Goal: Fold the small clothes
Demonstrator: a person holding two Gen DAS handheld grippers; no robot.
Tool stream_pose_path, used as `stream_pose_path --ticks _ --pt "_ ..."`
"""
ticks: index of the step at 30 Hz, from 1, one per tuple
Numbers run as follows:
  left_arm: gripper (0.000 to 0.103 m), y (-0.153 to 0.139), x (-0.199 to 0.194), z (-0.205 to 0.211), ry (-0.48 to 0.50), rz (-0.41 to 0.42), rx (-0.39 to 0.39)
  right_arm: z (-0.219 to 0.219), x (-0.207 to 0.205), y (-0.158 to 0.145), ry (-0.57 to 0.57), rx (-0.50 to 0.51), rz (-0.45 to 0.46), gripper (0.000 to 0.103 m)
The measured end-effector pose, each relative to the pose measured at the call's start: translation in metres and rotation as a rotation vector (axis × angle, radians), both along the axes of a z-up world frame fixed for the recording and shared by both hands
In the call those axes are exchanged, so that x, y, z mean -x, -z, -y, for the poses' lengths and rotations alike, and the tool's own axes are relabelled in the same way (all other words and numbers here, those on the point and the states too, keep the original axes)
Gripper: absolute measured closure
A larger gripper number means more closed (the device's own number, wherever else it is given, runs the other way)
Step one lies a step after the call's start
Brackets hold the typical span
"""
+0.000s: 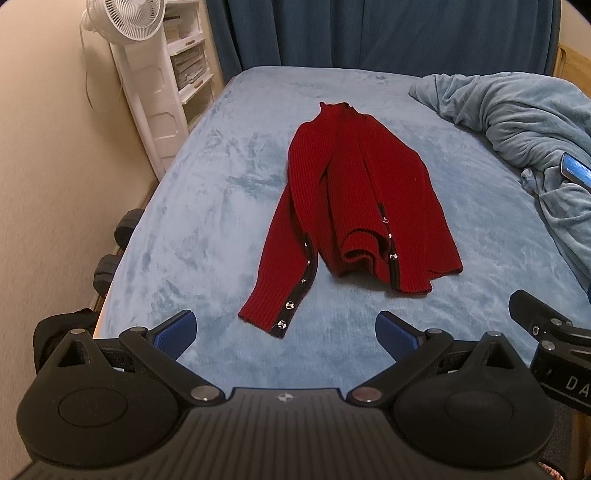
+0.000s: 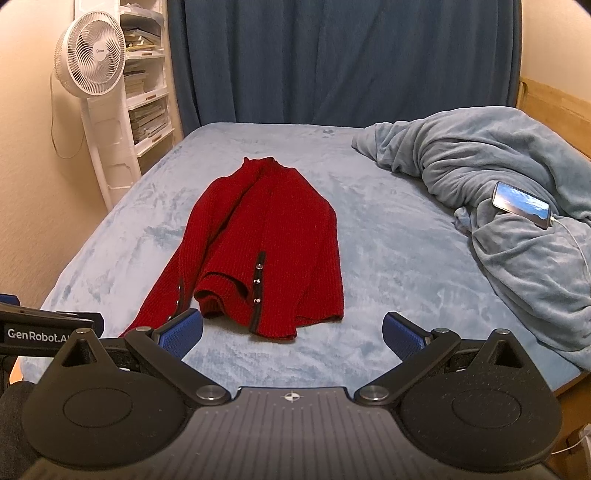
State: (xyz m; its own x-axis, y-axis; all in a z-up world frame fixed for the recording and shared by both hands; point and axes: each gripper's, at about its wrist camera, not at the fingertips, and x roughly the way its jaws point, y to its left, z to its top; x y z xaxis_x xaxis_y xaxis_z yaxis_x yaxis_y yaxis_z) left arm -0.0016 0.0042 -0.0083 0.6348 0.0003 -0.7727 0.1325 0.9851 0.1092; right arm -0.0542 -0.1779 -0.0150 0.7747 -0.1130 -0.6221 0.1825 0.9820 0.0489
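A small red knit cardigan [image 1: 365,192] [image 2: 273,243] with dark trim and silver snaps lies on the light blue bed cover [image 1: 192,229] [image 2: 388,266], collar toward the far end. Both sleeves are folded over its front. One sleeve [image 1: 284,273] runs down toward me, its cuff just beyond my left fingertips. My left gripper [image 1: 286,332] hovers open just short of that cuff, nothing between its blue pads. My right gripper [image 2: 293,334] is open too, close to the cardigan's near hem, holding nothing. In the left wrist view the right gripper's black body is at the right edge.
A rumpled light blue blanket [image 2: 498,206] [image 1: 524,122] fills the bed's right side, with a phone [image 2: 522,205] [image 1: 576,171] and its cable on it. A white fan [image 2: 90,53] [image 1: 125,18] and white shelves [image 2: 146,74] stand at the left. Blue curtains [image 2: 332,55] hang behind. Dumbbells [image 1: 110,266] sit by the bed's left edge.
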Motion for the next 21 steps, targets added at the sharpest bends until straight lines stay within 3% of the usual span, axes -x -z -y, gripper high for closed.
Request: stream_pose_path --ticks 9,13,16,21 --pt "0.0 0.009 -0.008 -0.007 -0.015 -0.029 0.008 0.003 -0.004 0.007 0.004 -0.012 -0.014 0.001" --pt "0.0 0.019 -0.019 -0.017 -0.035 -0.05 0.057 0.009 -0.012 0.013 0.001 -0.04 -0.017 0.001" --pt "0.0 0.028 -0.035 -0.028 -0.068 -0.054 0.072 0.02 -0.026 0.02 0.015 -0.069 -0.016 0.001" --pt "0.0 0.045 -0.077 -0.041 -0.12 -0.046 0.02 0.047 -0.073 0.039 0.039 -0.118 -0.031 0.001"
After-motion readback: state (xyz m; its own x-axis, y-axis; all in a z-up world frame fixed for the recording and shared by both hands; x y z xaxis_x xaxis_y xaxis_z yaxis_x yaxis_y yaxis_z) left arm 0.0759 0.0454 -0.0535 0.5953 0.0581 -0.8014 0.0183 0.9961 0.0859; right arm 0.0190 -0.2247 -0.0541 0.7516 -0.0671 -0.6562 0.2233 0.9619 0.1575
